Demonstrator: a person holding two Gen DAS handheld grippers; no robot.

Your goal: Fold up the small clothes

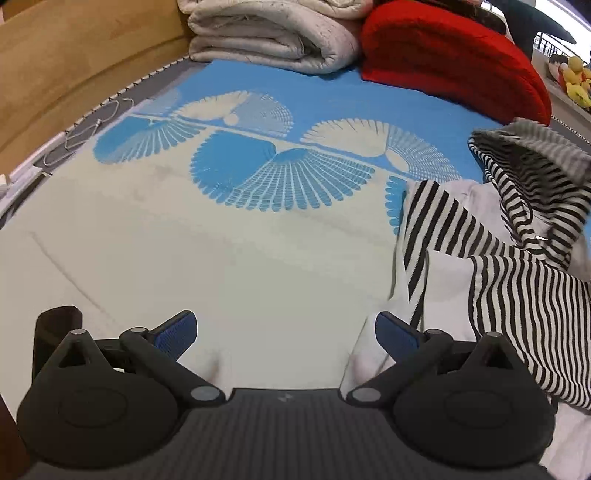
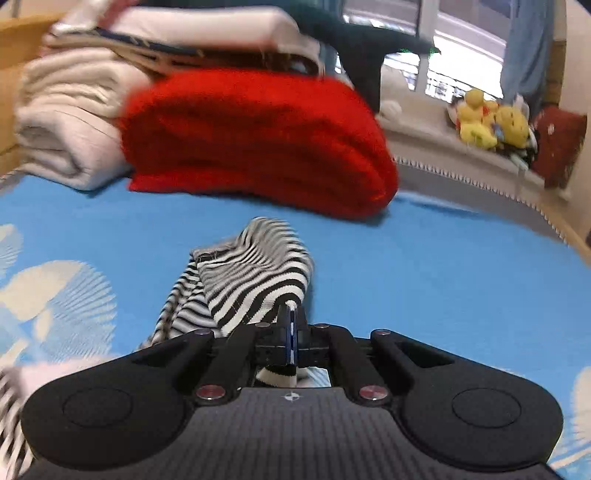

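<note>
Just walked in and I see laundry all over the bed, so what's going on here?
A person with a handheld gripper in each hand is folding a small black-and-white striped garment on a blue and cream patterned bedspread. The right gripper has its jaws shut on an edge of the striped fabric. The left gripper has its jaws open over the bedspread, beside the garment, holding nothing. A folded red blanket and a pale quilt sit farther back.
</note>
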